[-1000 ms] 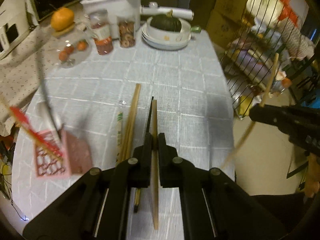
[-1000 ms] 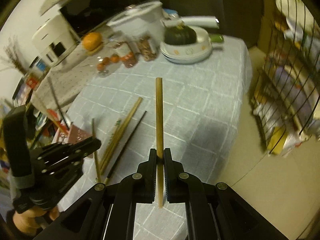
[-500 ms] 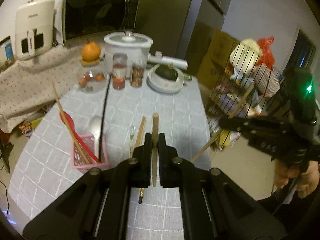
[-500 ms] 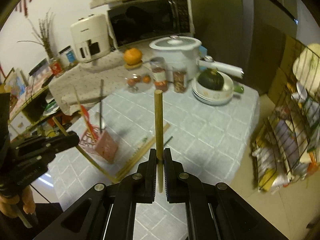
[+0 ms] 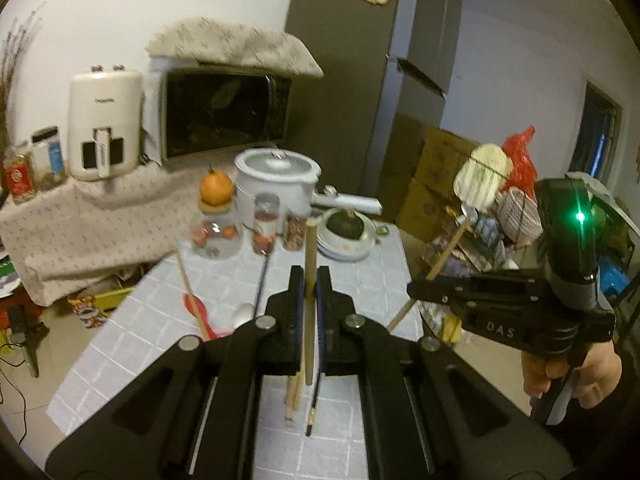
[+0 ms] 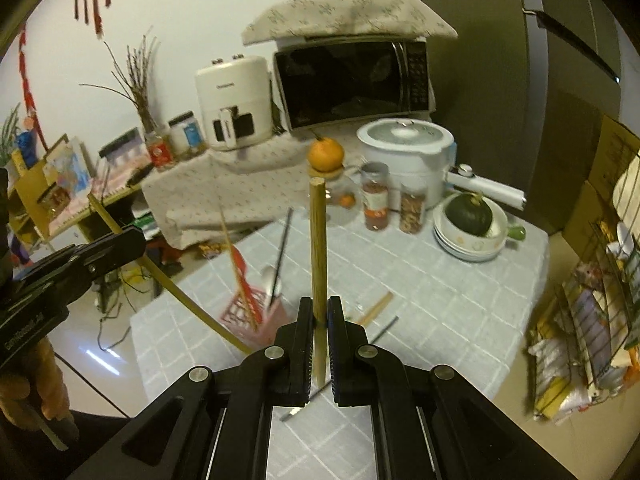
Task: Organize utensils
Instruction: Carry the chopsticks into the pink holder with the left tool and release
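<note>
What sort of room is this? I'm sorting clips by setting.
Most likely a home kitchen or dining corner: a black-doored microwave oven, a white rice cooker and a pink plastic utensil basket on a grey checked tablecloth.

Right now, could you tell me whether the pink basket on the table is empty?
No. In the right wrist view the pink basket holds several utensils, among them a white spoon and a dark chopstick standing in it.

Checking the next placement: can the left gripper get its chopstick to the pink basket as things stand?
Probably yes. The left gripper, shut on a wooden chopstick, hangs above the table with open air toward the pink basket; utensils already standing there crowd it.
</note>
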A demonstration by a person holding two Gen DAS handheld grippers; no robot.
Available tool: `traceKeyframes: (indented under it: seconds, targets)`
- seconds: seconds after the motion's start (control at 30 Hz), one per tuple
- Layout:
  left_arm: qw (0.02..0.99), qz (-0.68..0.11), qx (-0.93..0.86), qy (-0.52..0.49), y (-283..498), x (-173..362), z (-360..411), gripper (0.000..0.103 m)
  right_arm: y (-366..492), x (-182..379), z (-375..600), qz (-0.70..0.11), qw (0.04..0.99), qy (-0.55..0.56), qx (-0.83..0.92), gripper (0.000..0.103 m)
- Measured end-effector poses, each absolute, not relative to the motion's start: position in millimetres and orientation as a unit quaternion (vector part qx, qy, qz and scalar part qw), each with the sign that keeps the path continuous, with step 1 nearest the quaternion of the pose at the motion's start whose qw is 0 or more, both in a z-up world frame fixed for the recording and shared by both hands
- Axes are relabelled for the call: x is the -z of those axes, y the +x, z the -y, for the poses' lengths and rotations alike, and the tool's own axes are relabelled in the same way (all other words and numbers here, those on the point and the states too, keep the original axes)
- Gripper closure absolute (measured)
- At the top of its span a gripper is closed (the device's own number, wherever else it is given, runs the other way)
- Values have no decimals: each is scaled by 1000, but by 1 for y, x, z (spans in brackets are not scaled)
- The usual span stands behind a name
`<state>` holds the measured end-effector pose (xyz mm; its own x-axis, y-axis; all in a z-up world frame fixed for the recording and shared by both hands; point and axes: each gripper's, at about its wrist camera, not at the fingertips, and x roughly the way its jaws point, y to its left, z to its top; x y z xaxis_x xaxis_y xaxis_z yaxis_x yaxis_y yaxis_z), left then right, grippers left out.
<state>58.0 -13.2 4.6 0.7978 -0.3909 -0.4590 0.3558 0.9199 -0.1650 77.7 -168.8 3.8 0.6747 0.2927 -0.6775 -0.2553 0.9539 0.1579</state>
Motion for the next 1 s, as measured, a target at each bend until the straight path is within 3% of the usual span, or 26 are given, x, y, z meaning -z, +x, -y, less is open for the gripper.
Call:
traceKeyframes:
  seconds: [0.37, 1.0]
  targets:
    - [972, -200, 124, -24, 61, -12, -16, 96, 84, -5, 151, -374, 913, 30, -162, 96]
    - [946, -310, 91, 14, 126, 53, -8, 96, 104, -1, 141, -376, 910, 65, -164, 96]
